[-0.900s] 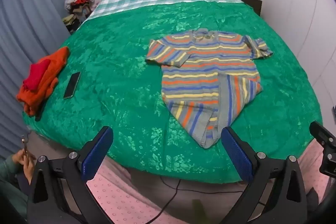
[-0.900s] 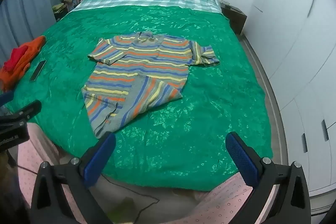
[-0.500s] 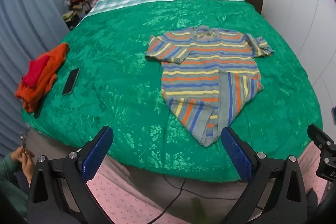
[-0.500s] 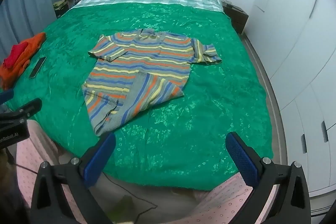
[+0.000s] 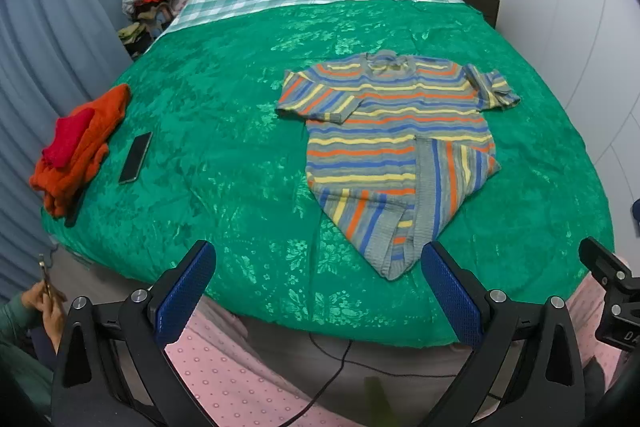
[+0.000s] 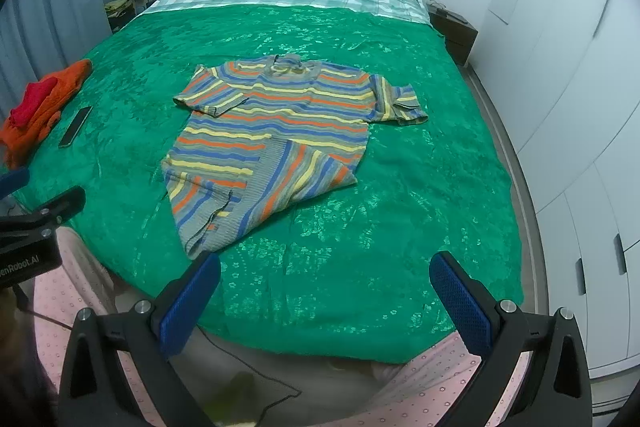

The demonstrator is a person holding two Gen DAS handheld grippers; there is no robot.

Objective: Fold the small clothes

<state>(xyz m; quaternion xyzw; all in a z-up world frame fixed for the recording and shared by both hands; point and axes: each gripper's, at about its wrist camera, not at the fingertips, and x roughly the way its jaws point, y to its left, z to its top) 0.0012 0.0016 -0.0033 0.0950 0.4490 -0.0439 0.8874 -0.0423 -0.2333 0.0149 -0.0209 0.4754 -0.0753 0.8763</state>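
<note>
Far left: a person's hand is cut off by the frame; what it holds is unclear. Orange clothes pile, phone, then striped shirt mid-bed, hem folded over. Left tongs and right tongs released, empty, above the bed's near edge.

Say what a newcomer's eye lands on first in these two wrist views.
The striped knit short-sleeved shirt lies mid-bed on the shiny green floral bedspread, its lower right corner already folded over. At the bedspread's left edge sits a pile of orange and red clothes with a dark flat phone beside it. The left gripper and right gripper stand open and empty at the foot of the bed.
</note>
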